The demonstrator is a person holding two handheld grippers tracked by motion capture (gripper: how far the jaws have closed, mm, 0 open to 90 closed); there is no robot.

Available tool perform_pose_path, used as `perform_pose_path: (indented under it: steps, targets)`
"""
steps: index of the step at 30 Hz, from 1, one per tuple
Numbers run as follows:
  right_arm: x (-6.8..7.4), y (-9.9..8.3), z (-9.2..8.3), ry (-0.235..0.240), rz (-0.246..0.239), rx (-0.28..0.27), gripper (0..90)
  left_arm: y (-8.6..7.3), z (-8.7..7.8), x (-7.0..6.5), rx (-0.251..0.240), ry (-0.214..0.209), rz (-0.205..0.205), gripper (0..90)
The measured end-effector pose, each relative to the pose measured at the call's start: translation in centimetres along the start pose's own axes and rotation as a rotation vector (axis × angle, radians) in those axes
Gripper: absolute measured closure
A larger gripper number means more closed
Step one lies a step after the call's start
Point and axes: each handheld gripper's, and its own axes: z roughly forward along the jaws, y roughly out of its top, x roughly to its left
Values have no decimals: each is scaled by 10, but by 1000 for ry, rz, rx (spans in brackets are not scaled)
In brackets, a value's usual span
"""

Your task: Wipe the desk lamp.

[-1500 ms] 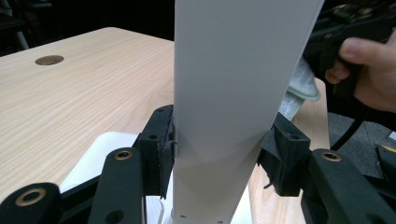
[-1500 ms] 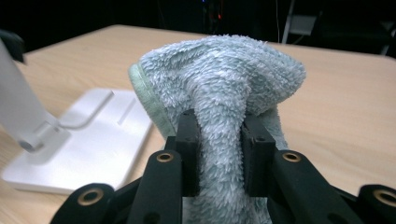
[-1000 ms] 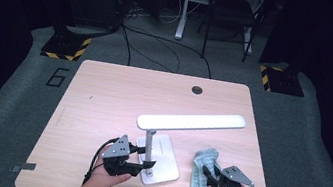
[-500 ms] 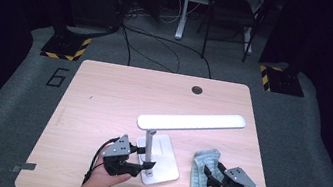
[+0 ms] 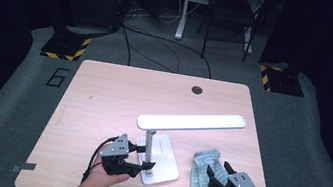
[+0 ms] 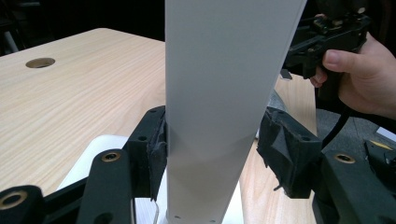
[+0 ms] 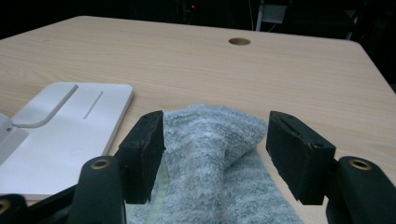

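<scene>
A white desk lamp stands on the wooden table, its post [image 5: 150, 140] rising from a flat base [image 5: 165, 167] to a long head bar [image 5: 190, 121]. My left gripper [image 5: 143, 156] reaches around the post [image 6: 224, 70]. Its jaws have just been opening: the left pad [image 6: 156, 149] is at the post and the right pad [image 6: 280, 149] stands off it. A grey-green towelling cloth [image 5: 201, 167] lies to the right of the base. My right gripper [image 5: 218, 168] is open over the cloth [image 7: 219, 177], its jaws having just been opening, with the fabric between the pads and neither one pressing on it.
A round cable hole [image 5: 197, 89] sits near the table's far edge. The lamp base [image 7: 70, 121] lies left of the cloth. The right hand [image 6: 359, 79] shows beyond the post. Dark floor with cables and a chair lies behind the table.
The right gripper's jaws have spread apart and let go of the cloth, and the hand has lifted slightly. The left gripper's jaws have widened a little around the lamp post.
</scene>
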Motion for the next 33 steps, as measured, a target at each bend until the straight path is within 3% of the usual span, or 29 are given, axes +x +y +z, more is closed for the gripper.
perform_pose_path:
  steps: [10, 18, 23, 28, 33]
  targets:
    - [26, 16, -9, 41, -104, -58, 382, 0, -2, 2, 2, -23, -7, 431]
    - [48, 43, -13, 158, -129, -85, 408, -3, -4, 7, 7, -24, -28, 432]
    - [65, 58, -10, 264, -98, -89, 414, -7, -2, 7, 23, -40, -32, 434]
    - [82, 73, -2, 342, -103, -101, 415, -5, -7, 8, 17, -43, -24, 434]
    - [103, 87, 3, 419, -140, -128, 419, -4, -14, 10, -2, -33, -42, 435]
